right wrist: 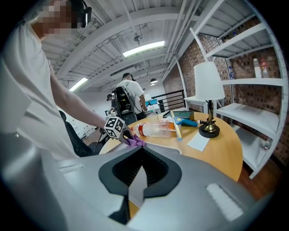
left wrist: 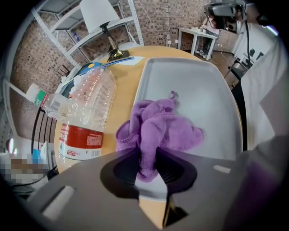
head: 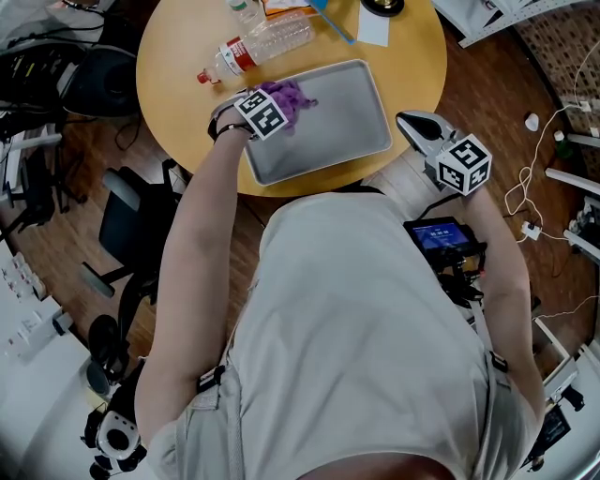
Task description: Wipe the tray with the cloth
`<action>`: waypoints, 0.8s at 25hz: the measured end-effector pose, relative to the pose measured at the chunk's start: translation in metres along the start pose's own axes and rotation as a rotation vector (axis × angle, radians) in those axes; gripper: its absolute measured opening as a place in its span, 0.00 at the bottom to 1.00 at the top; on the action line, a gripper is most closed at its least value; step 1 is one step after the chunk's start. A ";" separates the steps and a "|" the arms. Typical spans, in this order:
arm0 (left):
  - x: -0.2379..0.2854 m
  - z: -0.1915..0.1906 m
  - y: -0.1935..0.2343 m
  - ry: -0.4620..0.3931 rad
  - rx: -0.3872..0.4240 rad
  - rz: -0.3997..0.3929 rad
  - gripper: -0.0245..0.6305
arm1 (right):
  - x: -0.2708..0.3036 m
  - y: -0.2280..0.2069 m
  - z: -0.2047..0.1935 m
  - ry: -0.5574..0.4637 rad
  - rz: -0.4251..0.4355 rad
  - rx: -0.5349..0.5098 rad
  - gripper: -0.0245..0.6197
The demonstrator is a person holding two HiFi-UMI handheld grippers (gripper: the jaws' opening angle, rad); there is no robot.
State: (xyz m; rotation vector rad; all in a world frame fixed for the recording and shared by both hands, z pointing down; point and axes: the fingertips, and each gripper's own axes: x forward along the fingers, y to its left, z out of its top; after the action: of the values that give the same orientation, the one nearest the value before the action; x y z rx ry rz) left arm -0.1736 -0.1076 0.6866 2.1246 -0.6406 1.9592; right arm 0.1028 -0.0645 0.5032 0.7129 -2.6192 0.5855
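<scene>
A grey metal tray [head: 347, 117] lies on the round wooden table [head: 178, 66]. My left gripper [head: 272, 112] points steeply down at the tray's far-left corner, shut on a bunched purple cloth [head: 292, 96]. In the left gripper view the cloth [left wrist: 165, 128] rises from between the jaws [left wrist: 146, 169] and spreads over the tray's [left wrist: 194, 85] left rim. My right gripper [head: 415, 125] hovers off the tray's right corner, past the table edge, its jaws together with nothing between them. In the right gripper view its jaws [right wrist: 135, 189] face the tray rim [right wrist: 172, 149] and the cloth [right wrist: 134, 141] beyond.
A clear plastic bottle [head: 258, 45] with a red label lies just beyond the tray, close to the cloth [left wrist: 88, 108]. A white-shaded lamp [right wrist: 208, 90], a paper sheet [head: 373, 28] and tools sit at the table's far side. A black chair [head: 131, 220] stands left.
</scene>
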 end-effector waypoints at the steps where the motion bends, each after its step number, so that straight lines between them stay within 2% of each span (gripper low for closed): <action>1: -0.001 0.000 -0.001 -0.002 -0.003 0.000 0.19 | 0.000 0.000 0.000 0.001 0.000 0.000 0.04; 12: -0.003 0.002 -0.006 -0.025 -0.021 0.007 0.19 | 0.001 0.002 0.001 0.002 0.001 -0.006 0.04; 20: 0.000 0.040 -0.013 -0.063 -0.002 -0.007 0.19 | -0.003 -0.003 -0.001 -0.006 -0.017 0.009 0.04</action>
State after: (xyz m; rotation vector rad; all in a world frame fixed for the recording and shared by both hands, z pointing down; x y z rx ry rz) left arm -0.1322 -0.1128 0.6842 2.1923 -0.6448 1.8939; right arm 0.1073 -0.0650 0.5039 0.7403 -2.6150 0.5914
